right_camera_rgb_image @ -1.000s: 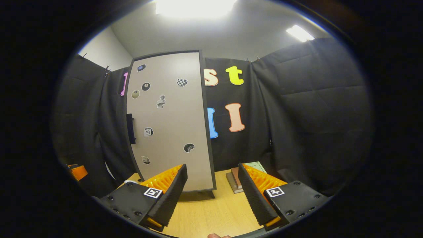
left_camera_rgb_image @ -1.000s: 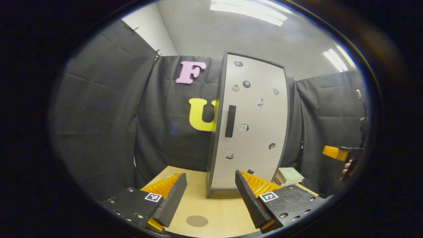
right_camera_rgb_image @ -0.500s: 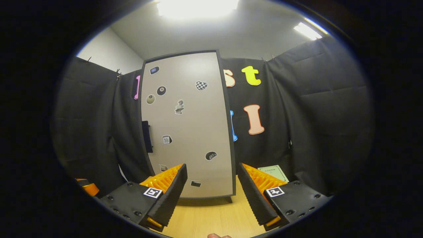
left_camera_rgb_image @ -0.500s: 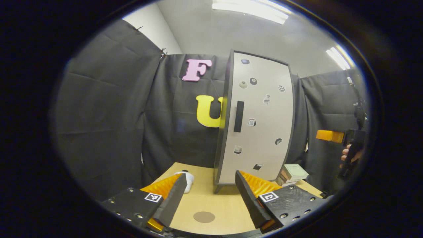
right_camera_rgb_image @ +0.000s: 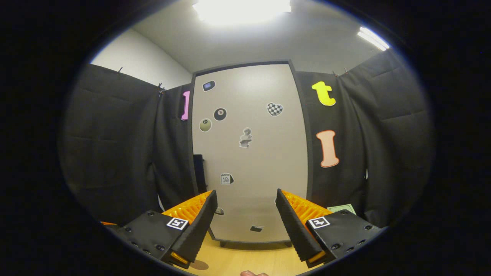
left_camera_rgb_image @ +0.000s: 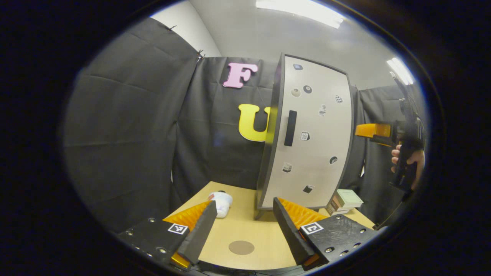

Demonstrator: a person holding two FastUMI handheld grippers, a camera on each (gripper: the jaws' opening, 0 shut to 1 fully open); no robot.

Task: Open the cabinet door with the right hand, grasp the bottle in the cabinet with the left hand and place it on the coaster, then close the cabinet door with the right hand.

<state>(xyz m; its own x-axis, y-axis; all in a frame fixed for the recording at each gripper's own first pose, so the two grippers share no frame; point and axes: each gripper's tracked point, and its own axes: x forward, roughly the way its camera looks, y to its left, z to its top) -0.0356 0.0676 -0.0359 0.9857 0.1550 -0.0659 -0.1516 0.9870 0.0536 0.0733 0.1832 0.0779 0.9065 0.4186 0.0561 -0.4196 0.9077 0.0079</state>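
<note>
Your right gripper (right_camera_rgb_image: 245,224) is spread wide, empty; straight ahead stands the cabinet door (right_camera_rgb_image: 249,153), pale grey, dark-framed, stickered, closed; its dark handle (right_camera_rgb_image: 199,172) lies ahead-left; your left gripper (left_camera_rgb_image: 241,228) gapes too, the round brown coaster (left_camera_rgb_image: 241,247) between its fingers.

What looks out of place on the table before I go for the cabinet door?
One thing: a small white bottle-like object lies on its side on the table, left of the closed cabinet. The coaster sits flat and bare, and the books are stacked neatly beside the cabinet.
</note>
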